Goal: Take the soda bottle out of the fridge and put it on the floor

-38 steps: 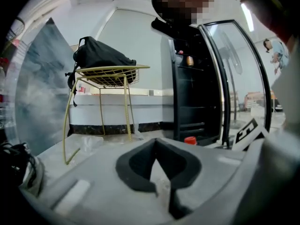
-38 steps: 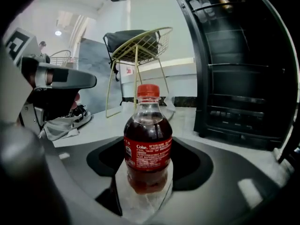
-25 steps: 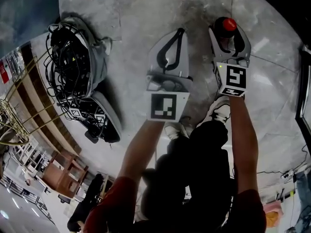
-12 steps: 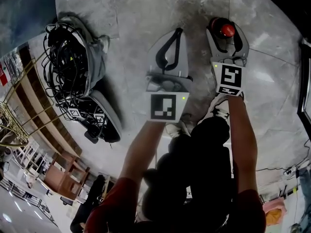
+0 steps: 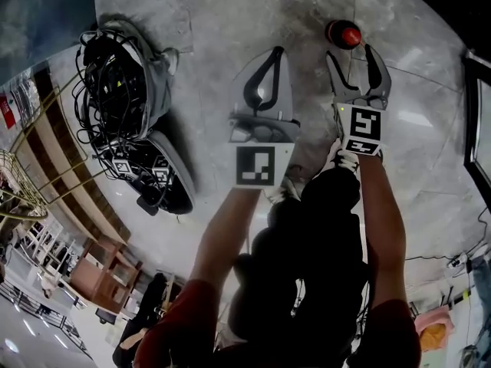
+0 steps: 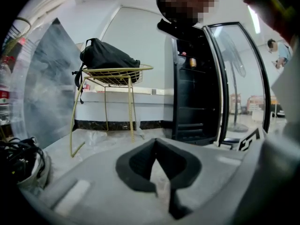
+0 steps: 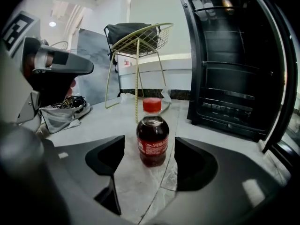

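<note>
The soda bottle (image 5: 343, 34) stands on the floor (image 5: 230, 21), clear of both grippers.
It is upright on the grey marble, red cap up, to the left of the black fridge (image 7: 234, 78), whose door is open. The right gripper (image 5: 351, 52) points at it from the near side. Its jaws have just been opening and now stand wide, with nothing between the pads and the bottle just beyond their tips, untouched. The left gripper (image 5: 278, 50) hangs just beside it to the left, jaws closed together on nothing. At the far left a grey bag of cables (image 5: 115, 75) lies on the floor.
</note>
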`<action>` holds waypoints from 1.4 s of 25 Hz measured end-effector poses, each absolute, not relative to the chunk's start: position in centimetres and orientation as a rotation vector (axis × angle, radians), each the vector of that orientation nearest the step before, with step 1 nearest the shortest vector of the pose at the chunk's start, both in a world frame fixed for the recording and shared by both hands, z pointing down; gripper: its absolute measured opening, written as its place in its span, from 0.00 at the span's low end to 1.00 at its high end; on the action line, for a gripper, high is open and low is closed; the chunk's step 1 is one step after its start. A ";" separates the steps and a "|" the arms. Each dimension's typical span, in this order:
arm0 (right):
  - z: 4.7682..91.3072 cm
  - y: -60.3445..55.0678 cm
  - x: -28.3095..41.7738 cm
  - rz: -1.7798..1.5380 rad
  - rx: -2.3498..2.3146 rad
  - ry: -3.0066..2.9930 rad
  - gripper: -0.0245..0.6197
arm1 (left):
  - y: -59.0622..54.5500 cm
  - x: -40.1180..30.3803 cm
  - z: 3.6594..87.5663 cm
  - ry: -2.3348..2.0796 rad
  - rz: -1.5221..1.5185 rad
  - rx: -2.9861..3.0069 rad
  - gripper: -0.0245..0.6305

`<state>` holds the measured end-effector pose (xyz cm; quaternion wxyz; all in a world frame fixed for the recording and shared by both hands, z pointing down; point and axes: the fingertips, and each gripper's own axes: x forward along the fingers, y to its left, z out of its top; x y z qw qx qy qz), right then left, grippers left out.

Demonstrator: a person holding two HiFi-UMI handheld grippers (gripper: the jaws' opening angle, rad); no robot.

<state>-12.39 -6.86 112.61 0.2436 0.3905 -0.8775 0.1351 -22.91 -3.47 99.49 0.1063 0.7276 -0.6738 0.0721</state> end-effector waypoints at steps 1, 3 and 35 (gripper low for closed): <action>111.8 -6.6 -12.3 0.372 1.065 -2.397 0.53 | -3.3 -22.8 98.6 -1.986 0.207 2.141 0.04; 110.0 -5.8 -12.2 0.375 1.061 -2.398 0.53 | -2.8 -22.6 96.8 -1.979 0.203 2.140 0.04; 55.9 2.8 7.9 0.383 1.713 -2.348 0.53 | 3.4 -9.8 51.7 -1.762 0.194 2.361 0.04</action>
